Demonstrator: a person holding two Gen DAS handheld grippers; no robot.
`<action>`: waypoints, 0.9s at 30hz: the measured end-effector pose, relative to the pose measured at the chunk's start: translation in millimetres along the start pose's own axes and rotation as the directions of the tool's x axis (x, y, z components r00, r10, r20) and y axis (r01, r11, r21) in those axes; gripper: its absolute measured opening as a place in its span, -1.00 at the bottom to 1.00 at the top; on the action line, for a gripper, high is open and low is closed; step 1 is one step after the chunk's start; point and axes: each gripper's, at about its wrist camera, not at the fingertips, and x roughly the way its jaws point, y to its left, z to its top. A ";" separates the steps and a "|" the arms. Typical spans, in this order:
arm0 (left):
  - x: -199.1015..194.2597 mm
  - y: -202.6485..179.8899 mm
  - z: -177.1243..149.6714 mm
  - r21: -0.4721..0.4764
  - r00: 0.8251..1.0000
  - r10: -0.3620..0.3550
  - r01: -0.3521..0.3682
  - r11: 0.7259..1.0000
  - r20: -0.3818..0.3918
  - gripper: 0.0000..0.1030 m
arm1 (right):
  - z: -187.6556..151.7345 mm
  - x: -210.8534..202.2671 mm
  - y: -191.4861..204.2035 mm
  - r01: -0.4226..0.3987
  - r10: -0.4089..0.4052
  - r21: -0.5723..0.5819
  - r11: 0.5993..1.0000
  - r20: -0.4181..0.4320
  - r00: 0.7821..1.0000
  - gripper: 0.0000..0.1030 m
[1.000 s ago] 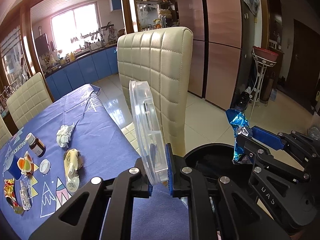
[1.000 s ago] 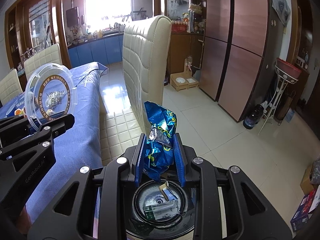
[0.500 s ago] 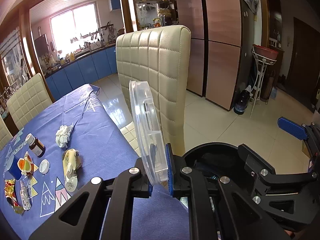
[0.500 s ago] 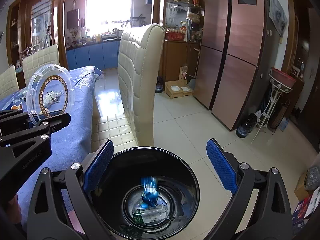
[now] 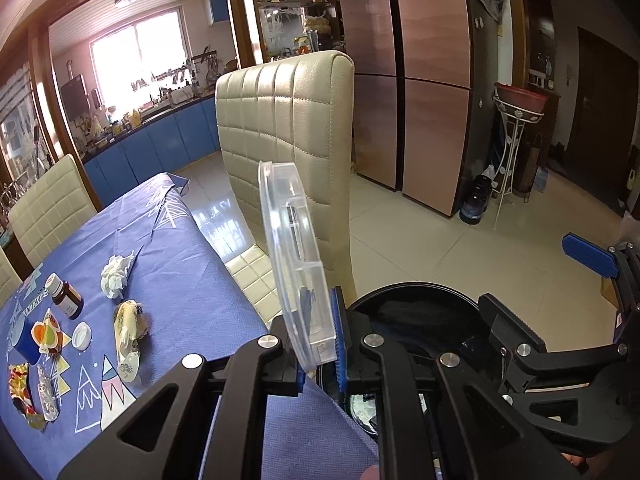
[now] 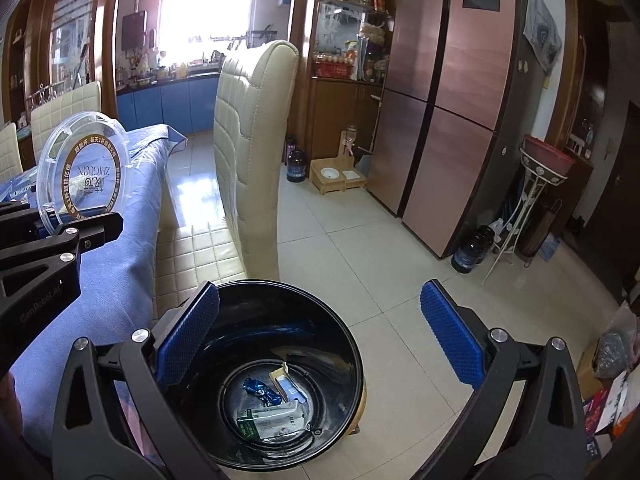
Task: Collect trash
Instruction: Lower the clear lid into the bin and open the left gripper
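Observation:
My left gripper [image 5: 320, 340] is shut on a clear round plastic lid [image 5: 294, 256] and holds it upright on edge beside the table; the lid also shows in the right wrist view [image 6: 86, 172]. My right gripper [image 6: 320, 332] is open and empty above a black trash bin [image 6: 348, 344]. The blue foil wrapper [image 6: 262, 390] lies at the bin's bottom among other packets [image 6: 272, 420]. The bin's rim shows in the left wrist view [image 5: 416, 292].
On the blue tablecloth [image 5: 180, 276] lie a crumpled tissue [image 5: 116, 274], a yellow wrapper [image 5: 128, 328], a brown bottle [image 5: 66, 300], a white cap [image 5: 82, 336] and several scraps. A cream chair [image 5: 288, 152] stands beside the bin. Tiled floor stretches to the right.
My right gripper opened and let go of the blue foil wrapper, which fell into the bin. The left gripper and lid have barely moved.

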 end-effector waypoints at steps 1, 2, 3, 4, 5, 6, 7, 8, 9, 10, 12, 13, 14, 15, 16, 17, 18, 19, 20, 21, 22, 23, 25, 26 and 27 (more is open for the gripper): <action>-0.3 -1.1 0.1 0.003 1.000 0.001 -0.001 1.000 0.002 -0.79 | -0.5 -0.1 -2.3 0.002 -0.002 0.006 1.000 -0.001 1.000 0.93; -0.6 -2.7 0.5 0.005 1.000 0.000 0.000 1.000 0.002 -0.79 | -0.7 -0.5 -3.8 0.003 -0.003 0.011 1.000 -0.001 1.000 0.93; -0.9 -3.7 1.1 0.006 1.000 -0.002 0.002 1.000 0.003 -0.79 | -1.7 -1.0 -6.0 0.006 -0.006 0.016 1.000 0.000 1.000 0.93; -1.6 -5.4 1.3 0.007 1.000 -0.004 0.004 1.000 0.003 -0.79 | -2.6 -1.6 -8.5 0.013 -0.013 0.021 1.000 0.001 1.000 0.93; -1.8 -7.6 1.7 0.009 1.000 -0.007 0.007 1.000 0.004 -0.79 | -2.7 -1.4 -11.3 0.019 -0.019 0.025 1.000 0.001 1.000 0.93; -2.3 -9.1 2.0 0.011 1.000 -0.010 0.010 1.000 0.005 -0.79 | -3.1 -2.1 -14.0 0.025 -0.025 0.031 0.999 0.001 1.000 0.93; -2.9 -11.4 2.6 0.013 1.000 -0.013 0.013 1.000 0.005 -0.79 | -3.5 -2.7 -16.8 0.028 -0.028 0.036 0.999 0.001 1.000 0.93; -3.2 -13.4 2.7 0.014 1.000 -0.018 0.018 1.000 0.006 -0.79 | -3.6 -3.3 -19.9 0.030 -0.030 0.040 0.999 0.002 1.000 0.93; -3.4 -15.0 2.8 0.015 1.000 -0.024 0.024 1.000 0.006 -0.79 | -4.5 -4.4 -22.7 0.033 -0.033 0.046 0.998 0.003 0.999 0.93; -3.4 -17.1 3.0 0.017 0.999 -0.033 0.033 0.999 0.004 -0.79 | -6.1 -5.6 -24.5 0.035 -0.036 0.051 0.998 0.005 0.999 0.93; -4.2 -21.4 3.8 0.018 0.999 -0.050 0.050 0.999 0.003 -0.78 | -7.0 -7.4 -29.2 0.045 -0.045 0.061 0.997 0.008 0.999 0.93; -4.6 -24.4 4.4 0.024 0.998 -0.057 0.057 0.998 0.001 -0.78 | -7.4 -8.0 -31.0 0.052 -0.052 0.063 0.997 0.007 0.999 0.93; -4.7 -27.3 4.9 0.030 0.998 -0.061 0.061 0.998 0.000 -0.78 | -7.7 -8.5 -33.1 0.062 -0.063 0.064 0.996 0.005 0.998 0.93; -5.0 -30.0 5.5 0.031 0.998 -0.069 0.069 0.997 -0.001 -0.77 | -8.2 -9.1 -35.2 0.074 -0.074 0.065 0.995 0.005 0.997 0.93; -4.8 -31.6 5.9 0.032 0.997 -0.083 0.083 0.996 -0.006 -0.75 | -8.6 -9.2 -37.7 0.082 -0.083 0.065 0.994 0.004 0.997 0.93; -4.2 -33.1 6.7 0.032 0.996 -0.094 0.094 0.995 -0.012 -0.54 | -9.5 -9.3 -40.4 0.091 -0.091 0.066 0.994 0.002 0.996 0.93; -3.6 -34.4 7.0 0.029 0.995 -0.101 0.101 0.994 -0.016 0.03 | -10.5 -9.5 -43.7 0.097 -0.098 0.069 0.993 0.001 0.995 0.93; -4.5 -34.6 7.0 0.022 0.995 -0.096 0.096 0.995 -0.009 0.39 | -11.9 -10.0 -47.4 0.104 -0.104 0.073 0.992 0.000 0.995 0.93; -7.6 -34.1 7.2 0.017 0.997 -0.082 0.081 0.997 0.016 0.79 | -13.4 -10.9 -49.9 0.108 -0.108 0.078 0.991 -0.002 0.994 0.93; -12.1 -33.8 7.0 0.018 0.997 -0.064 0.063 0.998 0.051 0.80 | -14.5 -11.4 -53.2 0.111 -0.111 0.084 0.990 -0.004 0.994 0.93; -17.5 -35.6 6.9 0.034 0.995 -0.047 0.044 0.998 0.086 0.80 | -15.5 -11.7 -56.2 0.115 -0.114 0.090 0.989 -0.006 0.993 0.93; -20.3 -38.4 7.4 0.050 0.994 -0.033 0.028 0.998 0.100 0.80 | -16.3 -12.1 -58.4 0.118 -0.118 0.095 0.988 -0.008 0.993 0.93; -23.0 -39.4 8.6 0.057 0.994 -0.028 0.022 0.998 0.108 0.80 | -16.7 -11.9 -62.9 0.122 -0.121 0.105 0.987 -0.014 0.993 0.93; -23.0 -39.6 9.3 0.056 0.994 -0.032 0.026 0.998 0.106 0.80 | -17.3 -11.8 -64.1 0.121 -0.120 0.110 0.987 -0.016 0.993 0.93; -23.1 -39.6 9.5 0.058 0.994 -0.033 0.027 0.998 0.103 0.80 | -17.7 -12.5 -64.3 0.120 -0.119 0.112 0.986 -0.016 0.993 0.93</action>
